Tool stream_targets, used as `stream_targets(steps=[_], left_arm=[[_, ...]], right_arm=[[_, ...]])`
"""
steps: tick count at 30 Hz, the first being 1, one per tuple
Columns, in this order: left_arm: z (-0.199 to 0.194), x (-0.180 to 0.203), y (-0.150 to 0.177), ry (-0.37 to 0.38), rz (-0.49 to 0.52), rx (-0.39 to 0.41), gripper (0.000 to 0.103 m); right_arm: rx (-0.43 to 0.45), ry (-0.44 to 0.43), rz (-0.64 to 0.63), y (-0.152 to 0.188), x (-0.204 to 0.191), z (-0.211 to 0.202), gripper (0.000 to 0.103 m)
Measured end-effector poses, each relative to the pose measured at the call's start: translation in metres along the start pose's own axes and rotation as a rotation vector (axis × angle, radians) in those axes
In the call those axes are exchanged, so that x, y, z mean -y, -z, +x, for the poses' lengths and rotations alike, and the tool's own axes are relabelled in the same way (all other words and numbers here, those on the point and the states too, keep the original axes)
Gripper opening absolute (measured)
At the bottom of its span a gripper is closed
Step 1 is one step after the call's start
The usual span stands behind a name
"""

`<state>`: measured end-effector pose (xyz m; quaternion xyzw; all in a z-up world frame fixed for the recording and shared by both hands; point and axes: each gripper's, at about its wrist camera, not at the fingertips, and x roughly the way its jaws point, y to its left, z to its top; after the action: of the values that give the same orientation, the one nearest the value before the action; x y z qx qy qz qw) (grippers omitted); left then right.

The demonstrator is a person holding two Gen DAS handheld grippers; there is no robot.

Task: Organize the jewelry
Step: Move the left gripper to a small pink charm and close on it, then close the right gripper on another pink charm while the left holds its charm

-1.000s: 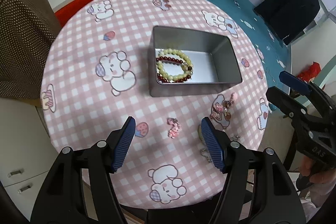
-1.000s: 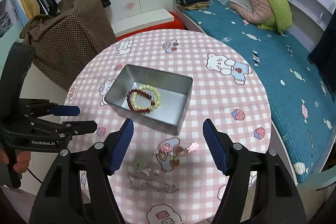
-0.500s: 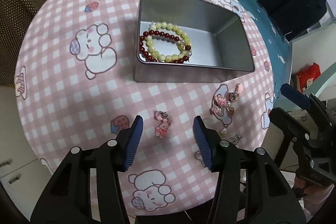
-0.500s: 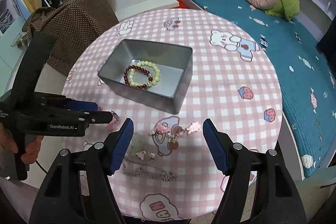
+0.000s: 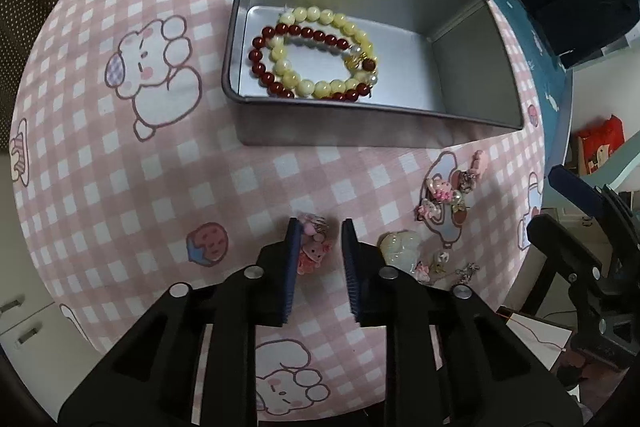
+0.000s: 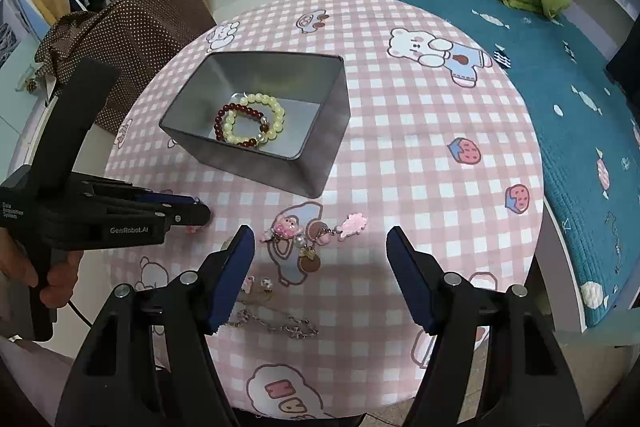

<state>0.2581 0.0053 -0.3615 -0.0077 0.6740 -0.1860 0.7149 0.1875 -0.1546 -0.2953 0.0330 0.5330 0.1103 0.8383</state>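
A grey metal tin stands on the round pink checked table and holds a red bead bracelet and a yellow bead bracelet. My left gripper is low over the table in front of the tin, its jaws narrowed around a small pink charm, a gap still showing on the right side. My right gripper is wide open and empty above a cluster of pink charms.
A pale stone pendant, small earrings and a silver chain lie near the table's front edge. A bed is on the right and a brown dotted bag on the left.
My left gripper has dropped down toward the table and narrowed its jaws around the small pink charm. My right gripper has stayed open and shifted slightly.
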Motion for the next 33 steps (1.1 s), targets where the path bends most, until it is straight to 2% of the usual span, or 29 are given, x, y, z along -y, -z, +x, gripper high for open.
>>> stream_targets(steps=[3,5,13,17,20,23,25,28,30,33], left_arm=[[0.002,0.002,-0.002,-0.003,-0.007,0.003,0.019],[0.004,0.003,-0.002,-0.011,-0.008,0.003,0.014],[-0.006,0.004,-0.002,-0.007,-0.013,0.028,0.014],[-0.016,0.007,0.001,0.002,-0.022,0.052,0.014],[-0.025,0.009,0.004,0.007,-0.015,0.074,0.014],[-0.031,0.010,0.005,0.008,-0.016,0.087,0.014],[-0.035,0.009,0.005,0.010,-0.022,0.095,0.014],[-0.038,0.007,0.005,0.007,-0.030,0.103,0.014],[-0.042,0.004,0.008,0.003,-0.031,0.109,0.014],[-0.044,0.003,0.010,0.001,-0.038,0.113,0.014]], right_arm=[[-0.012,-0.003,-0.006,0.002,0.001,0.003,0.065],[-0.020,-0.008,-0.006,0.003,0.002,0.005,0.065],[-0.022,-0.028,0.015,0.002,0.011,0.012,0.065],[-0.039,-0.051,0.069,0.000,0.022,0.021,0.043],[-0.050,-0.074,0.115,-0.002,0.030,0.030,0.040],[-0.054,-0.063,0.120,-0.005,0.031,0.037,0.033],[-0.065,-0.056,0.122,-0.006,0.032,0.042,0.031],[-0.091,-0.037,0.109,-0.006,0.030,0.052,0.028],[-0.090,-0.029,0.101,-0.005,0.029,0.056,0.019],[-0.080,0.002,0.063,-0.005,0.024,0.058,0.017]])
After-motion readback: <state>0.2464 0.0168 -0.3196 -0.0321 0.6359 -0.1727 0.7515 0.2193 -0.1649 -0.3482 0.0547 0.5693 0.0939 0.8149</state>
